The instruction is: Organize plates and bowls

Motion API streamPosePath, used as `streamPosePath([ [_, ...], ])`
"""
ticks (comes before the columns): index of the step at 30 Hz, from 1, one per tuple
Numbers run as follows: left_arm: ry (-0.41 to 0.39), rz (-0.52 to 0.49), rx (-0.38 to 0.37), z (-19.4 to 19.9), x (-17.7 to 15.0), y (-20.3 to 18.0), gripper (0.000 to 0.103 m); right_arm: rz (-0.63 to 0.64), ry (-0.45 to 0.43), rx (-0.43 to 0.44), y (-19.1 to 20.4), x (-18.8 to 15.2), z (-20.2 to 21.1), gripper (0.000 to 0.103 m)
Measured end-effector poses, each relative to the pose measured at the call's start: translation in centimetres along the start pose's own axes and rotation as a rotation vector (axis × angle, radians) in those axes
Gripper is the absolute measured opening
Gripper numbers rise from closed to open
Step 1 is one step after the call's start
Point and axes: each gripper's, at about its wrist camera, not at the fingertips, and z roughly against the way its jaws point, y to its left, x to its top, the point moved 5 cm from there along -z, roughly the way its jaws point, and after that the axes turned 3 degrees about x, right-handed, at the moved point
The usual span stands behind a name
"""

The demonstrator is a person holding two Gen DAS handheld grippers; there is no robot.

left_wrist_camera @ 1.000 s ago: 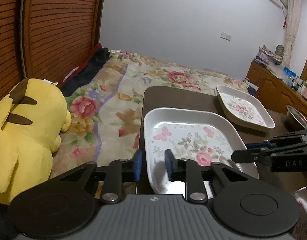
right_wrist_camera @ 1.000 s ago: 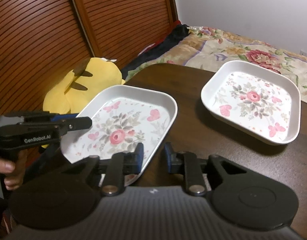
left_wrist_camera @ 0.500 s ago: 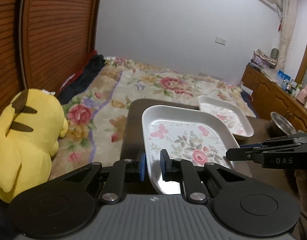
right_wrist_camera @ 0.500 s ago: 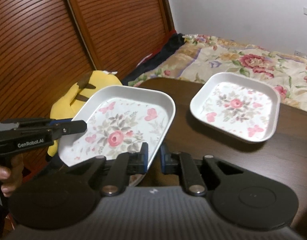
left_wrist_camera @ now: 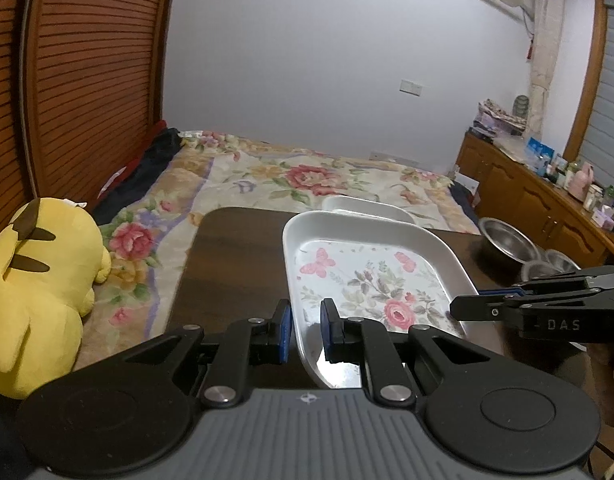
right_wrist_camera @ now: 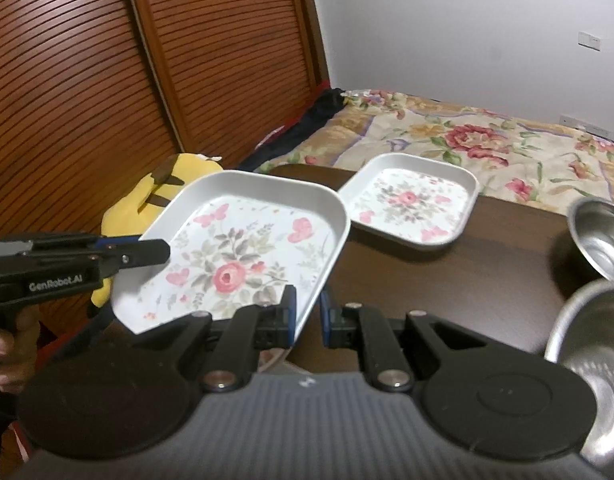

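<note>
A white square plate with a floral print hangs tilted above the dark table. My left gripper is shut on its near-left rim. My right gripper is shut on the opposite rim and shows in the left wrist view as a black clamp. The left gripper enters the right wrist view from the left, with a hand behind it. A second floral plate rests on the table just beyond the held one.
Steel bowls stand at the table's right side. A yellow plush toy lies on the floral bed left of the table. A slatted wooden wardrobe rises behind it.
Both grippers have narrowed onto the plate's rims. The plate has risen off the table and shifted toward the second plate, now partly covering it in the left wrist view.
</note>
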Motion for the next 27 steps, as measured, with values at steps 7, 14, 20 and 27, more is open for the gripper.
streamPosePath([
  [7,0.007,-0.037,-0.012,1.2,-1.5,-2.4,0.016,-0.008,0.000,-0.017,-0.4,-2.4,2.0,0.014],
  [14,0.004,-0.057,-0.024,2.5,-2.6,-4.0,0.016,-0.018,-0.010,-0.028,-0.6,-4.1,3.2,0.014],
  [20,0.015,-0.069,-0.027,3.0,-4.0,-5.0,0.016,-0.023,-0.017,-0.037,-0.8,-5.4,4.2,0.014],
  [27,0.022,-0.078,-0.032,3.8,-5.4,-5.7,0.016,-0.033,-0.027,-0.043,-0.7,-7.0,5.1,0.014],
])
